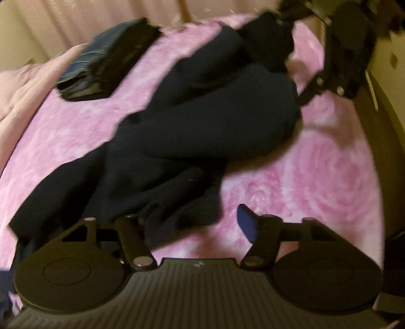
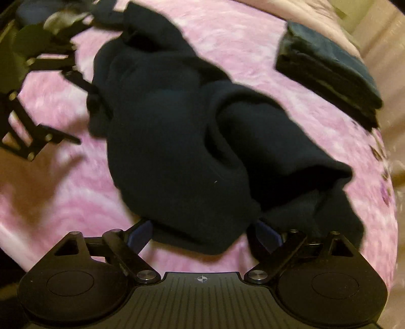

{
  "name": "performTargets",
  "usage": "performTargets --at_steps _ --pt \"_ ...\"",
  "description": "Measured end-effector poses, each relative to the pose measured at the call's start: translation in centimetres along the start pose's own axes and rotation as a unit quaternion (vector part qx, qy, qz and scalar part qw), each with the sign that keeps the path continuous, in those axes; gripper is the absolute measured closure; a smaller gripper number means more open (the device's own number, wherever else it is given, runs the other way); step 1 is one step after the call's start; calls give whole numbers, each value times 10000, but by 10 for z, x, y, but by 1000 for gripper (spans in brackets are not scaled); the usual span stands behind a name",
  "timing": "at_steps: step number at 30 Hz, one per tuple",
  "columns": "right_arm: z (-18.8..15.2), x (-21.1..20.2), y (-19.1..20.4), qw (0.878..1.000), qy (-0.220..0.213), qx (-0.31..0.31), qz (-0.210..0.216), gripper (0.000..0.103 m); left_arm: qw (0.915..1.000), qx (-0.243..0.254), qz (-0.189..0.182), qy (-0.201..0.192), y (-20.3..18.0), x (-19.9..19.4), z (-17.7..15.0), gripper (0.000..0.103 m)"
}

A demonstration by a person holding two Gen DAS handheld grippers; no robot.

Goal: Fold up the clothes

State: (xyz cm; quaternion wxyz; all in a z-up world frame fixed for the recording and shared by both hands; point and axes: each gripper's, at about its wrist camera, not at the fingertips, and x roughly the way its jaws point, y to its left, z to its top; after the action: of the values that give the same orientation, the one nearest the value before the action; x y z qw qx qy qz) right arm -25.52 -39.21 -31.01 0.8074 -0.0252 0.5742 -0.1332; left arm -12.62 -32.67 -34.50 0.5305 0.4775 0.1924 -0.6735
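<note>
A dark navy garment (image 1: 202,119) lies crumpled and twisted across the pink rose-patterned blanket (image 1: 316,164). My left gripper (image 1: 195,222) points down at one end of it. Its blue right pad (image 1: 246,224) stands free over the blanket, the left finger is hidden by cloth, and nothing is pinched. In the right wrist view the same garment (image 2: 177,141) runs away from my right gripper (image 2: 203,234). The jaws stand wide, with the cloth's near end lying loose between the blue pads (image 2: 141,231). Each gripper also shows in the other's view, the right gripper (image 1: 329,70) and the left gripper (image 2: 73,111).
A stack of folded dark clothes (image 1: 108,58) (image 2: 329,73) sits on the blanket (image 2: 76,202) beyond the garment. A paler pink quilt (image 1: 22,86) lies bunched at the edge, with a beige curtain (image 1: 76,20) behind. The bed's edge drops off at the right (image 1: 379,131).
</note>
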Motion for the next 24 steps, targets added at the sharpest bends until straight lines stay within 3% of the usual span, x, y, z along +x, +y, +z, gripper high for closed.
performTargets --at_steps 1,3,4,5,6,10,16,20,24 --pt "-5 5 -1 9999 -71 -72 43 12 9999 114 -8 82 -4 11 -1 46" --pt "-8 8 -12 9991 -184 174 351 34 9994 290 5 179 -9 25 -5 46" --pt "-8 8 -21 9970 -160 492 570 72 9994 319 4 137 -9 27 -6 49" --pt "-8 4 -30 9943 -119 789 712 96 9994 290 36 158 -7 27 -6 54" --pt "-8 -2 -37 9917 -94 1004 798 96 9995 243 79 201 -5 25 -5 74" --pt "-7 -44 -52 9842 -221 1387 1076 97 9997 -25 146 197 12 -5 1 76" --pt "3 -135 -36 9659 -785 1539 1926 98 9958 -548 718 -123 54 -119 -8 77" --pt "15 -183 6 9438 -1171 1631 2627 98 9877 -950 1198 -325 89 -198 -23 77" --pt "35 -223 73 9247 -1530 1592 3100 98 9814 -956 1571 -553 111 -269 -40 77"
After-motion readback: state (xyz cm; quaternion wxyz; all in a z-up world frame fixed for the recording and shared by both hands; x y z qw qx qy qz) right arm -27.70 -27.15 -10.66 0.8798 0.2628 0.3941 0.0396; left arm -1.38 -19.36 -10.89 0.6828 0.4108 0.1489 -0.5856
